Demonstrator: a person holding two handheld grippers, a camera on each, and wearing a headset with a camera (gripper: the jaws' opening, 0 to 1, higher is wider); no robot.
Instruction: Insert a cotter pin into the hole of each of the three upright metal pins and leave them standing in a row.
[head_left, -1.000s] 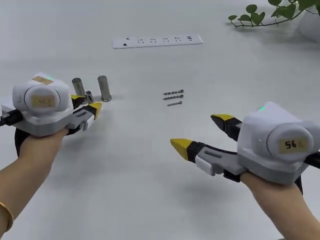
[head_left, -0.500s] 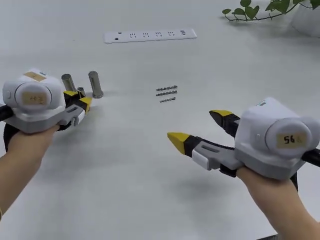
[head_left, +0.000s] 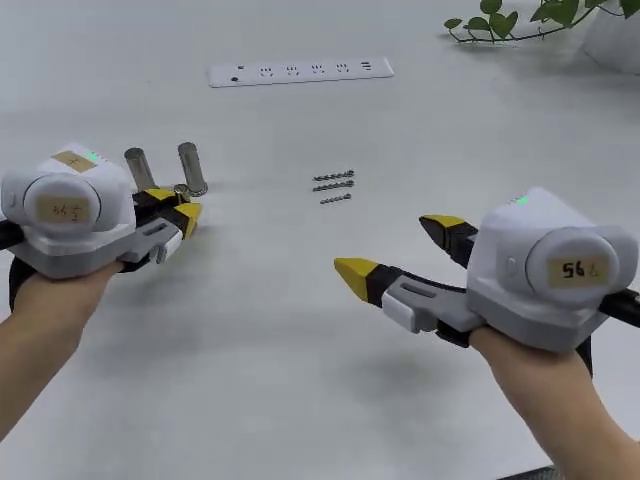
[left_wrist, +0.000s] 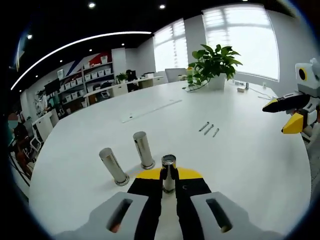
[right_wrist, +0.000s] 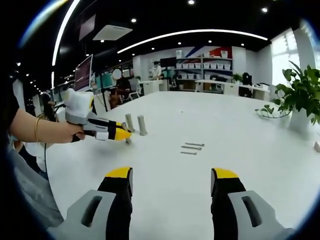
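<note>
**benchrat:** Compared with half a second back, the left gripper (head_left: 175, 200) is sitting a touch further right and taking the held pin (left_wrist: 168, 170) with it. That pin is now edging clear of the two other pins (head_left: 137, 165), which are standing just behind it. The jaws are clamping it low on the shaft, and it's upright.

**pinhead:** Yep. The cotter pins (head_left: 334, 187) are lying side by side mid-table, well apart from both grippers. The right gripper (head_left: 393, 245) is hovering with its fingers spread wide, carrying nothing.

**benchrat:** Tips for doing this bit well?

**pinhead:** I'd be keeping the held pin dead vertical, with the cross hole facing the right gripper, though I can't make out the hole from here. Then I'd be going for just the nearest cotter pin and pinching it near one end, so most of its length is sticking out.
</note>
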